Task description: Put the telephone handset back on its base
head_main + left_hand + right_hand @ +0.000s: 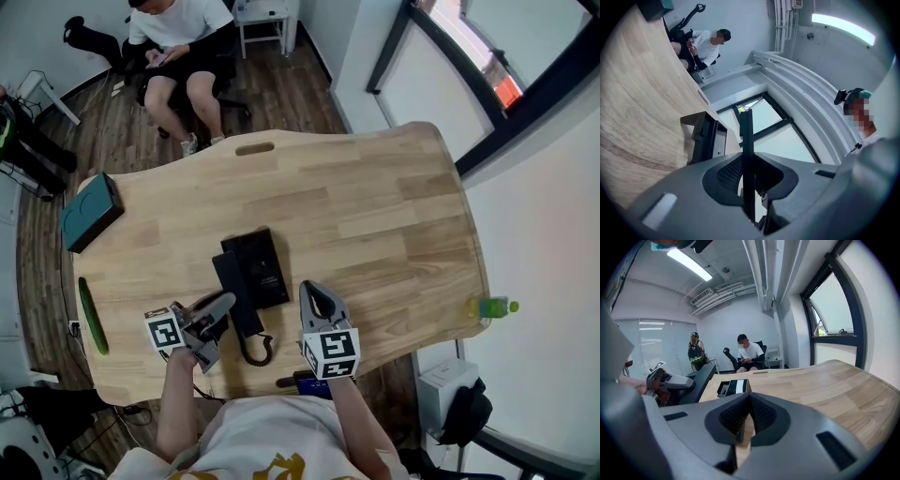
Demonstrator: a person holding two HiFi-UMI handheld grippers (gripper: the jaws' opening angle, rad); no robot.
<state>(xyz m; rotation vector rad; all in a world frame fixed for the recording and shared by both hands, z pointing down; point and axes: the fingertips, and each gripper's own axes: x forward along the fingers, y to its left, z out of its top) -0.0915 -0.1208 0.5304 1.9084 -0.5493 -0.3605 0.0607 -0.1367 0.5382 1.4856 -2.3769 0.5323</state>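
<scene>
The handset [234, 291] is held in the left gripper [223, 304], lying lengthwise along the left side of the base [264, 262]. Whether it touches the base cannot be determined. In the left gripper view the jaws are closed on the handset [746, 136], seen edge-on as a thin dark strip, with the base [705, 138] just beside it. The coiled cord [255, 349] loops on the table [394, 206] at the handset's near end. The right gripper [314, 292] stands right of the base, near the table's front edge, jaws closed together and empty. A teal box [91, 213] sits at the table's left end, well apart.
</scene>
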